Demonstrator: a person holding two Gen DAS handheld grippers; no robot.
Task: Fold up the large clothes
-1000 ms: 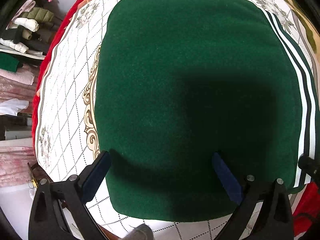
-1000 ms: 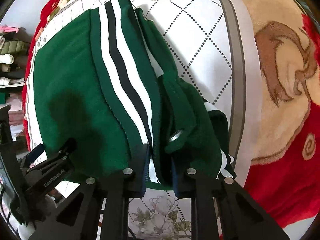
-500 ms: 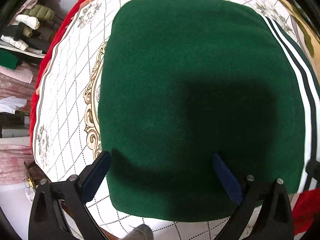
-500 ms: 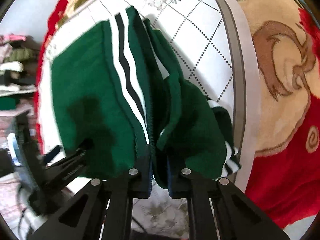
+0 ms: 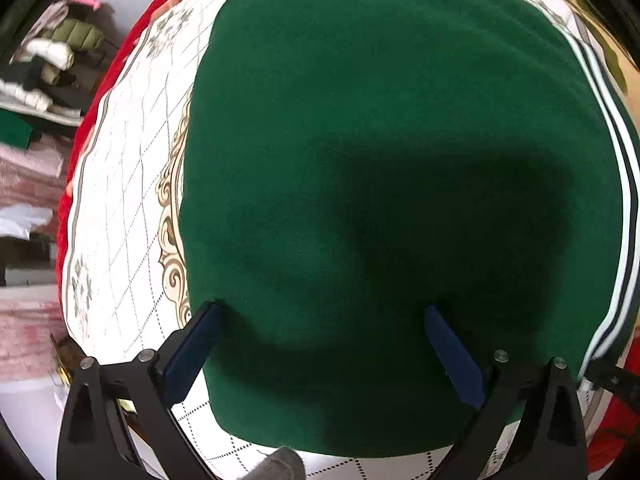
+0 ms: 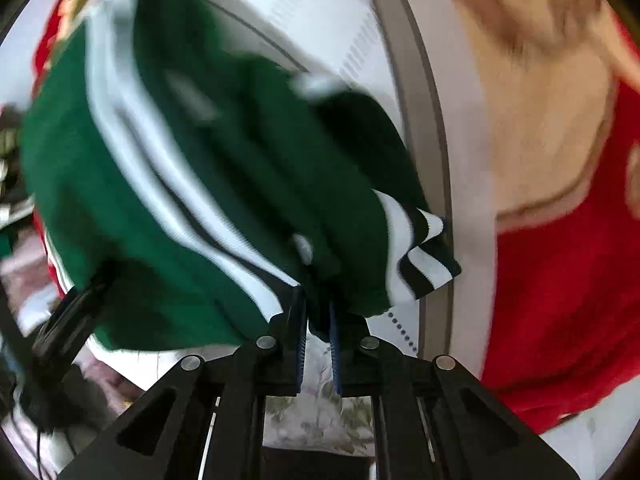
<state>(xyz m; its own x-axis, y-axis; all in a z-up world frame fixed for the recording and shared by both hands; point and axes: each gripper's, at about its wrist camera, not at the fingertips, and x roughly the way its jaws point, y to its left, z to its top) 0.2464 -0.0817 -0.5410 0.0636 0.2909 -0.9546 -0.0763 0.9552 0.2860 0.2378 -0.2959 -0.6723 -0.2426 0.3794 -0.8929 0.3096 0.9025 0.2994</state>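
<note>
A large dark green garment (image 5: 380,160) with white and black side stripes (image 5: 624,216) lies folded flat on a patterned white bedspread (image 5: 120,200). My left gripper (image 5: 320,312) hovers open over its near edge, blue pads wide apart, nothing between them. In the blurred right wrist view, my right gripper (image 6: 318,312) is shut on a bunched edge of the same green garment (image 6: 240,184), beside its long stripes. A striped cuff (image 6: 424,256) hangs just right of the grip. The left gripper's black body (image 6: 68,320) shows at the lower left there.
The bedspread has a grey border (image 6: 424,120) and red and cream blanket (image 6: 560,280) beyond it on the right. Stacked clothes (image 5: 36,80) sit off the bed's left side. A grey shoe tip (image 5: 280,464) shows at the bottom edge.
My right gripper has closed tight on the garment's bunched edge and moved, rolling and blurring the view, with the cloth dragged along. The left gripper has stayed nearly still and open.
</note>
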